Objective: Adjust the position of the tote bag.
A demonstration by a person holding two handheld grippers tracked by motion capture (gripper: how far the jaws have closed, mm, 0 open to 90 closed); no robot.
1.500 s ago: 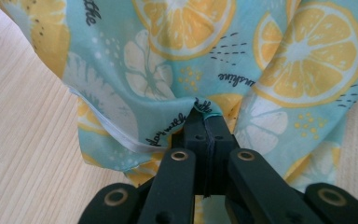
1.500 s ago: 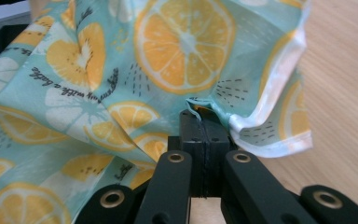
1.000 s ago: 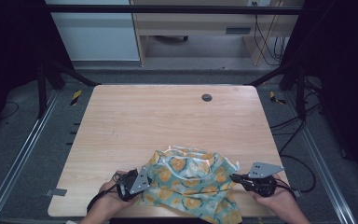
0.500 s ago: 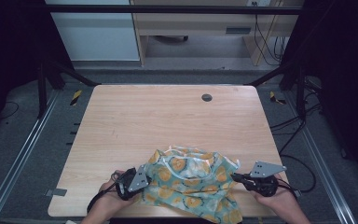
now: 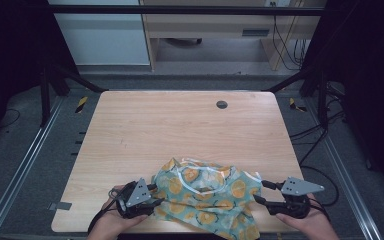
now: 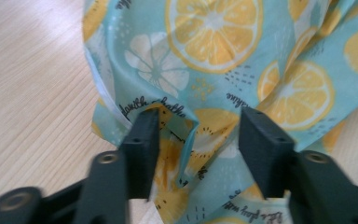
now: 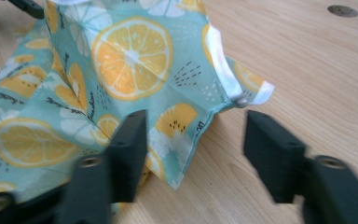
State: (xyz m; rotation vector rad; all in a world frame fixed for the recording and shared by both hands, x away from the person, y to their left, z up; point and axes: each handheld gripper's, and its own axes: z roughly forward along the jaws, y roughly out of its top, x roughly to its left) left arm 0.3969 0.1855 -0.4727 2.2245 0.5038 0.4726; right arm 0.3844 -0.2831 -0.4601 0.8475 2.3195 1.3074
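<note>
High view overhead facing forward, gripper views close, sharing cloth

Cloth lies bunched on table at its 6 o'clock edge. Left tongs at cloth's 9 o'clock, right tongs at its 3 o'clock. Round hole plug on table at cloth's 12 o'clock, well apart.

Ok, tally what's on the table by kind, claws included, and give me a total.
Lemon-print cloth: 1
Handheld claws: 2, left claw and right claw
Round dark insert in the tabletop: 1
Total: 4
</note>
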